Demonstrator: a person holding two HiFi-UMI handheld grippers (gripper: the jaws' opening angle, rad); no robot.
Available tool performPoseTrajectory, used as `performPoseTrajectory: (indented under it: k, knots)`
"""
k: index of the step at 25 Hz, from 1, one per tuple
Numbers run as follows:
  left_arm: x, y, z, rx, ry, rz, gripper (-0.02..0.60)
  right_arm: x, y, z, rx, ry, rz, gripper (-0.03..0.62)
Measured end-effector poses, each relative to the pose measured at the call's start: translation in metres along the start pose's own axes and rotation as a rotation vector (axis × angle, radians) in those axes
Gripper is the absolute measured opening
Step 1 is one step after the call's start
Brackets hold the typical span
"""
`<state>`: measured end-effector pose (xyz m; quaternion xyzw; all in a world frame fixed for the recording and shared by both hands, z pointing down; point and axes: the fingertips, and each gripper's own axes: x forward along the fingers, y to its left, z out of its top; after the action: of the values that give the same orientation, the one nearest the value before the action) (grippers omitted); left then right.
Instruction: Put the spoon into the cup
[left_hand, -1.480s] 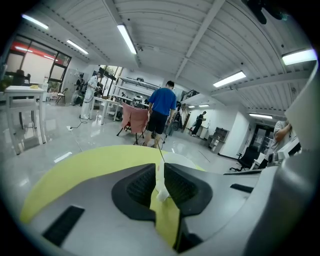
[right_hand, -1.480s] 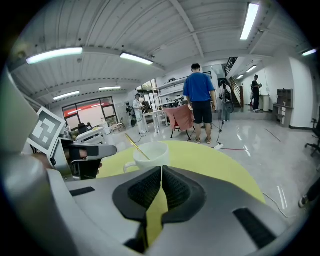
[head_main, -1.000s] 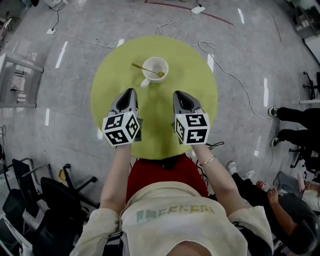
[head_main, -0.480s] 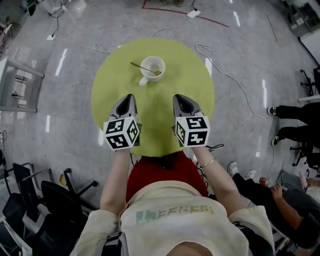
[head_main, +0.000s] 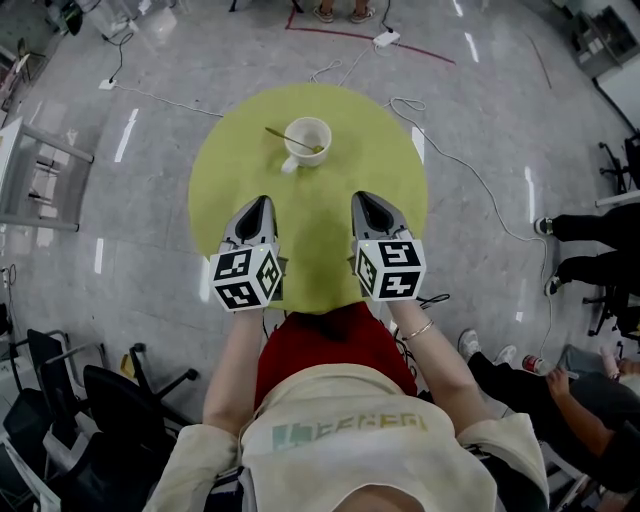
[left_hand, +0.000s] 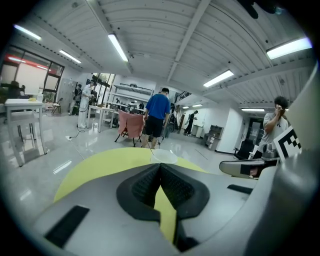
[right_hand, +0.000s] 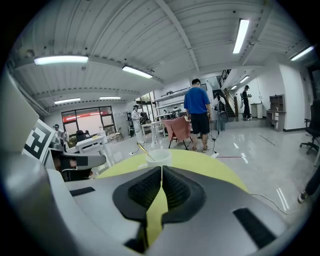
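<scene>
A: Jaws pressed together on both, tips meeting, nothing between them. Left gripper (head_main: 255, 205) and right gripper (head_main: 367, 202) are side by side at centre frame.
B: And the spoon (head_main: 290, 138)?
A: Resting in the white cup (head_main: 309, 128), upper centre, handle poking out towards the upper left, on the round green table (head_main: 330, 245), well apart from both grippers.

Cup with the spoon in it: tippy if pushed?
Probably slides, not tips: the cup looks wide and low. The spoon leans loose over its rim, so it may shift or fall out. White, likely ceramic, so chip-prone.
</scene>
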<state>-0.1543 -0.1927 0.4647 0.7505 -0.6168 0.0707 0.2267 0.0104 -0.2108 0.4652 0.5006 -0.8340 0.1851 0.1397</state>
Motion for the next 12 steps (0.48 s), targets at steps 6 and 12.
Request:
performPoseTrajectory:
  k: [6,12]
  knots:
    - [-0.019,-0.004,0.012,0.017,-0.044,-0.005,0.023,-0.016,0.007,0.008,-0.006,-0.041,-0.005,0.037]
    - [-0.039,-0.004,0.020,0.044,-0.093,0.002,0.023,-0.035,0.010,0.017,-0.016,-0.100,-0.027,0.037]
